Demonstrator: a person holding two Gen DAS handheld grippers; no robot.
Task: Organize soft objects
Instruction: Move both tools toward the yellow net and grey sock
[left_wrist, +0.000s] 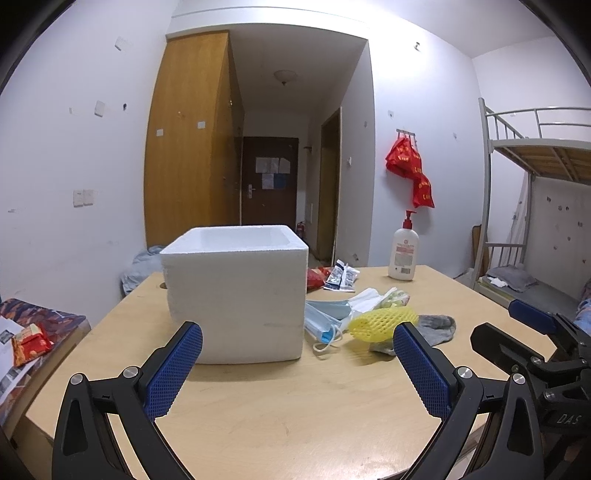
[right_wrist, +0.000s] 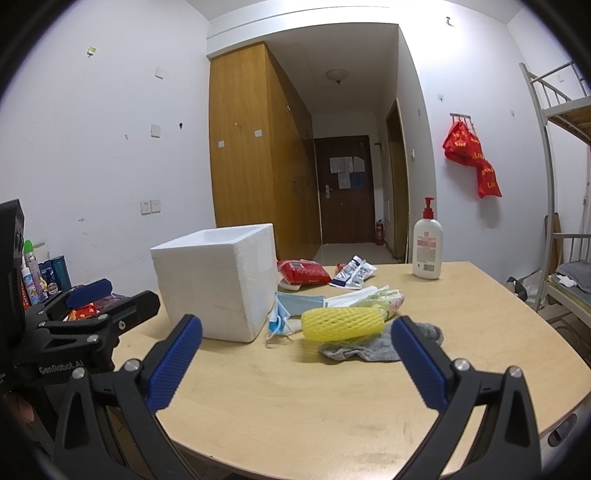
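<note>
**Operator:** Both grippers I'm steering are spread wide with nothing between the pads. From its own camera the left gripper (left_wrist: 297, 363) hovers over the near table edge facing the foam box; the right gripper (right_wrist: 295, 365) faces the pile just right of that box. Finger pads (left_wrist: 173, 373) are blue, with a fine waffle texture, on black frames.

**Observer:** Biggest things first?

**Operator:** The table (left_wrist: 288, 424) is pale wood-grain laminate with a rounded near edge. The foam box (left_wrist: 236, 291), my landmark, is a white, grainy, thick-walled polystyrene cube, open on top. Right of the box and farther back stands a white pump bottle (left_wrist: 404, 254) with a red pump; its label is too small to read.

**Observer:** And the soft items?

**Operator:** All lie right of the box: a grey knit sock (right_wrist: 373, 347) lies flat, and a yellow foam-net sleeve (right_wrist: 341, 323), a mesh cylinder, rests on it. Blue pleated face masks (left_wrist: 327, 319) touch the box's right base, ear loops trailing. Behind them lie a red wipes pack (right_wrist: 303, 273) and a blue-white sachet (right_wrist: 352, 275).

**Observer:** Any writing?

**Operator:** "GenRobot.AI" on the left gripper's body in the right view, "DAS" on the right gripper's in the left.

**Observer:** Room?

**Operator:** Open tabletop lies in front of the box, to the near edge.
</note>
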